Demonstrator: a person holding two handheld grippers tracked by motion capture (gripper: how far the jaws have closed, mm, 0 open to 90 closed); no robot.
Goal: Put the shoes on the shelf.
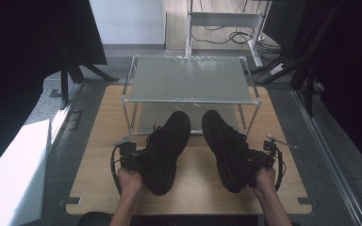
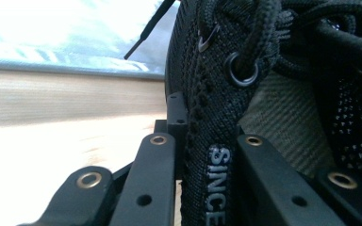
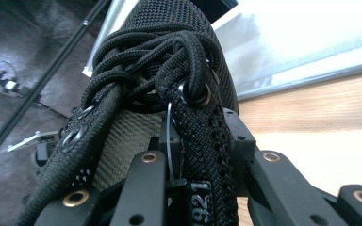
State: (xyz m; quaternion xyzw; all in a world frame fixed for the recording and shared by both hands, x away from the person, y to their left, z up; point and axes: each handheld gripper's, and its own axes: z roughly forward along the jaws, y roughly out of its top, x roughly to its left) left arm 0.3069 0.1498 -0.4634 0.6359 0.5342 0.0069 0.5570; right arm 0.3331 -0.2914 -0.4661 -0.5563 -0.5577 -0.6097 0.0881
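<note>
Both tongs, left (image 1: 131,157) and right (image 1: 264,157), clamp black knit lace-up shoes (image 1: 166,150) by collars, toes pointing toward metal two-tier rack (image 1: 191,94).

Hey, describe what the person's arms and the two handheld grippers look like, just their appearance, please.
Both forearms are bare, with no sleeves in the high view. The left gripper and right gripper are black, each with a dark cable looping beside the hand and a grey plate on top. Up close, the jaws are flat black bars studded with brass-coloured rivets and small screw holes.
</note>
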